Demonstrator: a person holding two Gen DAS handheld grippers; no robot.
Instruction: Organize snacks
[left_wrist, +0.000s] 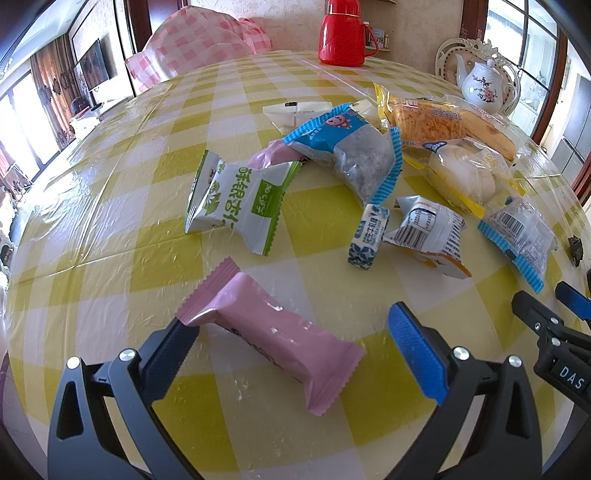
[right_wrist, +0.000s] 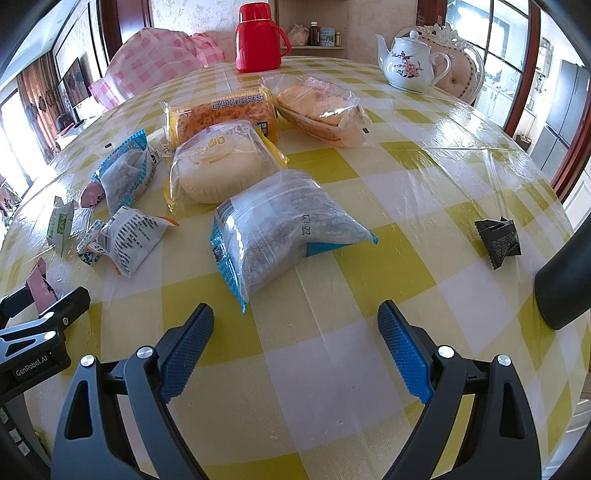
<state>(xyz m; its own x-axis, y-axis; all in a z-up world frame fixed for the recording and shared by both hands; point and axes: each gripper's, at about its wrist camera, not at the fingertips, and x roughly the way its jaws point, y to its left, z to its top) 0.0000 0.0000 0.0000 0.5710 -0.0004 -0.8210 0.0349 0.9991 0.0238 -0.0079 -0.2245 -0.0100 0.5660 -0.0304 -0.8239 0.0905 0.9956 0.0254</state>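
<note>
Left wrist view: the left gripper stands spread wide over the checked table, a glossy pink snack bar with crimped ends lying slantwise between its fingers, the left finger touching one end. Beyond lie a green-and-white packet and a blue-edged packet.

Right wrist view: the right gripper is spread apart over bare cloth, pinching nothing. Just ahead lies a clear, blue-trimmed bag; a small black wrapper sits well apart to the right.

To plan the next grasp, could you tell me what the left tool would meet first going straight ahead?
Most likely the pink snack packet, lying between the open left tool fingers; depth is unclear.
</note>
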